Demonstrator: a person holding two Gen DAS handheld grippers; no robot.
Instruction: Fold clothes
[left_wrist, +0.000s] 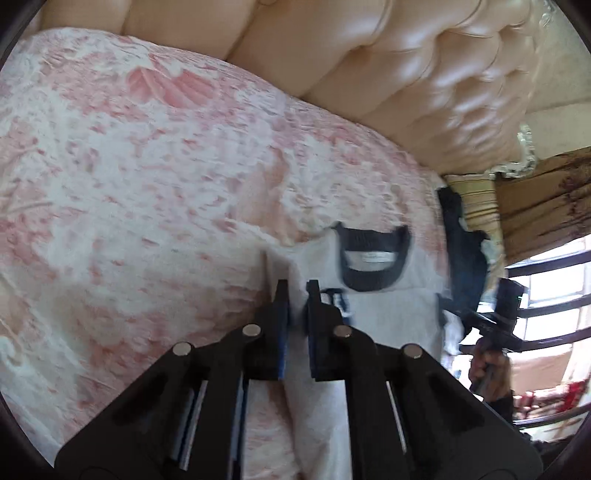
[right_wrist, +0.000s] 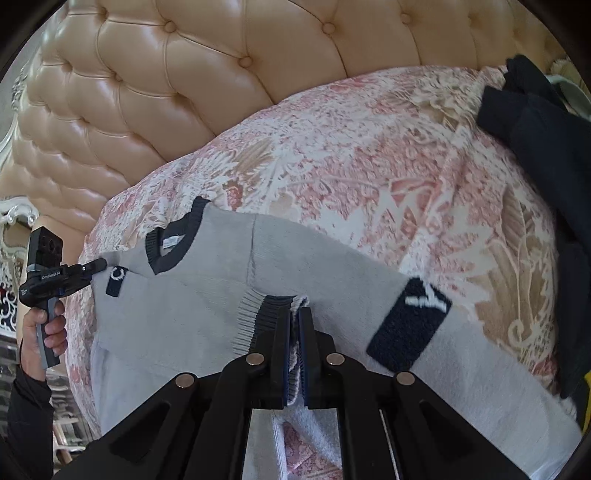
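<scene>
Sweater: grey knit sweater (right_wrist: 207, 295) with a dark collar (right_wrist: 173, 240) lies on the pink floral bedspread (right_wrist: 369, 155), collar end nearest the tufted headboard (right_wrist: 184, 74).
Left gripper: left gripper (left_wrist: 297, 291) is pinching the sweater's shoulder edge; jaws nearly together.
Right gripper: right gripper (right_wrist: 294, 314) is clamped tight on the ribbed cuff (right_wrist: 266, 306).
Right view only: dark patch (right_wrist: 410, 325) and heaped black clothes (right_wrist: 535, 125) at the right.
Left view only: barred window (left_wrist: 546, 295).
Axis: body runs from the collar back toward the cameras.

The sweater (right_wrist: 207, 295) is grey with a dark navy collar and patches; the bedspread (right_wrist: 369, 155) is pink-and-white floral, the headboard (right_wrist: 184, 74) glossy beige.
</scene>
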